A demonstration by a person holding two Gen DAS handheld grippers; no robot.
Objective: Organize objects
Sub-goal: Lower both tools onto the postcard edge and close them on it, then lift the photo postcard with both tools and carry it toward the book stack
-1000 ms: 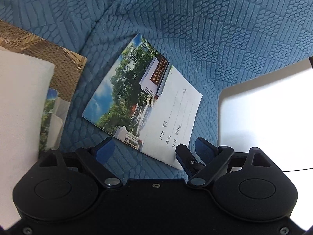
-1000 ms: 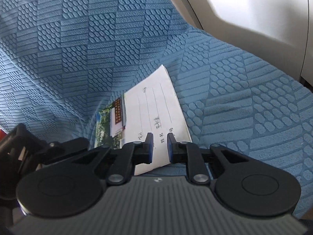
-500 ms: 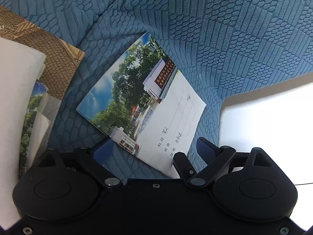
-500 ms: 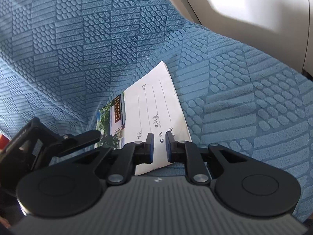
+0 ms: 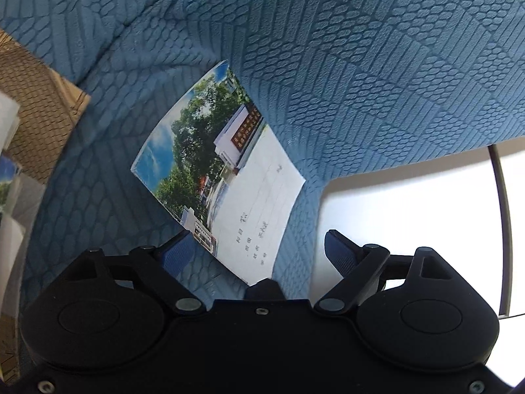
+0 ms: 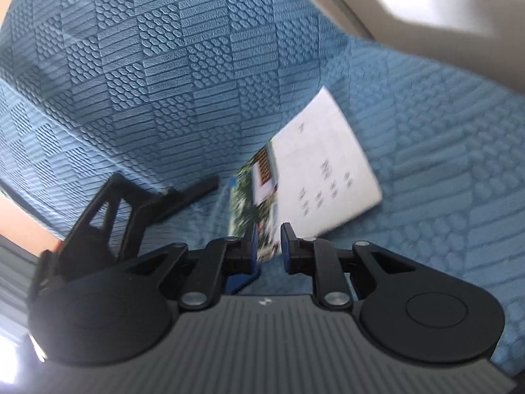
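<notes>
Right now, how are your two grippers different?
The left gripper's jaws stand wide apart, while the right gripper's jaws are nearly together. The left gripper holds nothing. The right gripper has the notebook's corner between its jaws, though I cannot tell whether they pinch it. The left gripper's body is plain black and the right gripper's is ribbed grey. Both have blue pads and point down at the blue textured fabric.

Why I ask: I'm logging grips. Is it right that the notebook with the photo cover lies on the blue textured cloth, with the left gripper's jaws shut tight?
Not quite. The left wrist view shows the left gripper wide open; the notebook does lie on the blue cloth.
</notes>
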